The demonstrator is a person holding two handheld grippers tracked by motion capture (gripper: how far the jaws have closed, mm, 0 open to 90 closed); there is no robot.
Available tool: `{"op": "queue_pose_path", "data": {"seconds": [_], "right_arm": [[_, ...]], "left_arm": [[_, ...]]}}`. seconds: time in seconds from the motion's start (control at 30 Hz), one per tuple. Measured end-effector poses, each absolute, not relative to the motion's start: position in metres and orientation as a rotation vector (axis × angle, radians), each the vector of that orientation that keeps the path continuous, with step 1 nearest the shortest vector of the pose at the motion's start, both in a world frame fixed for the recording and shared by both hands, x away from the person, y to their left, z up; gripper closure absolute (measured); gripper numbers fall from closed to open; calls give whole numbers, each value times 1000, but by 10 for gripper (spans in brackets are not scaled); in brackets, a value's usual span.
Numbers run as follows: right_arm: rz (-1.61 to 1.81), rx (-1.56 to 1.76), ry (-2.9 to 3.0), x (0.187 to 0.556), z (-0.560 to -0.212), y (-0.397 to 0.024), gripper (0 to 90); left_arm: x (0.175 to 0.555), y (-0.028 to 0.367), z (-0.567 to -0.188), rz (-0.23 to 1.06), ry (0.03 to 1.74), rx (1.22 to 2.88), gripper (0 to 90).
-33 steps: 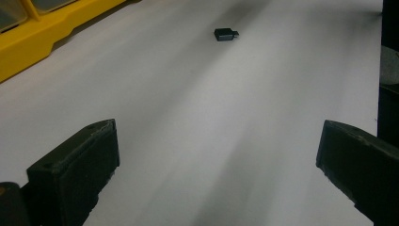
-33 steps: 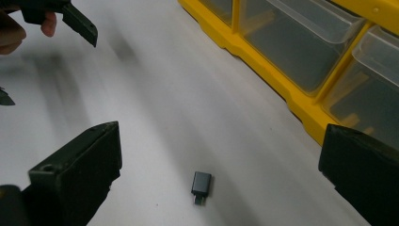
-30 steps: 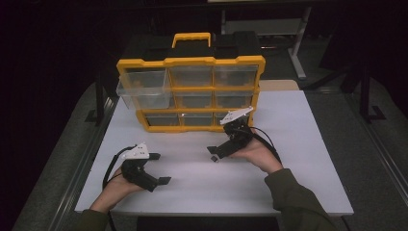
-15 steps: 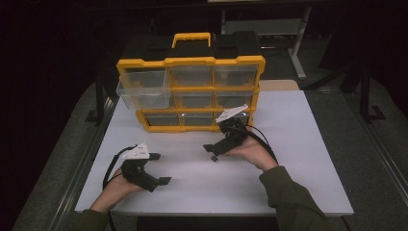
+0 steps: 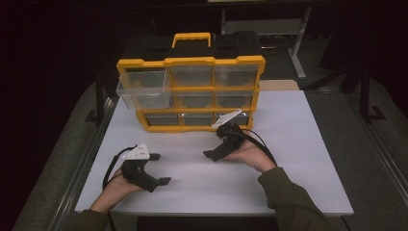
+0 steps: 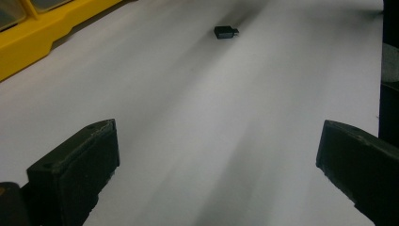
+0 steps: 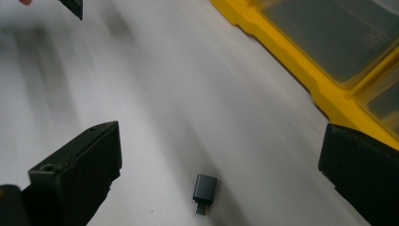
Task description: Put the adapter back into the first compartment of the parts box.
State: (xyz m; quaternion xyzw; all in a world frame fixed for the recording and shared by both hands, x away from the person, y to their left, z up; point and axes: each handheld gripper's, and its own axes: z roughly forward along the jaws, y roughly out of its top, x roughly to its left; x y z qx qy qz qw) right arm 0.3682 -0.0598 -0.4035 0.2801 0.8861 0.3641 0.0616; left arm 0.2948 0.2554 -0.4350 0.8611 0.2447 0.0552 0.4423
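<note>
Object in hand: a small black USB adapter (image 7: 204,187), a short rectangular body with a metal plug at 1 end.
Where it lies: flat on the white tabletop (image 5: 298,144), in front of the yellow organizer case (image 5: 190,94) and apart from it; in the right gripper view it sits low between the 2 jaws, plug end toward the camera. In the left gripper view it shows far off as a dark block (image 6: 226,32).
Right gripper (image 5: 215,153): jaws spread wide, nothing between the pads, angled down at the table with the adapter in its line of approach but not yet touched.
Left gripper (image 5: 159,169): jaws also spread wide and empty, low over the table well to the left of the adapter.
Organizer case: stands upright at the back of the table with 9 clear-fronted compartments; the upper left drawer (image 5: 143,92) sticks out past the frame.
How it will handle: likely very light and rigid, with smooth sides that may skid on the table if pushed by only 1 pad.
Where to grip: across the 2 long sides of the body, mid-length, rather than on the narrower metal plug.
Caution: it lies low and flat, so the pads probably need to reach nearly to the tabletop before closing.
</note>
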Motion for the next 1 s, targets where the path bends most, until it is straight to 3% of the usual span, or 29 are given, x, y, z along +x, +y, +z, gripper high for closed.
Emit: {"op": "queue_pose_path", "data": {"seconds": [1.0], "right_arm": [[956,827,2768,365,-432,-51,25]], "left_arm": [[293,255,-438,122,608,2118,0]]}}
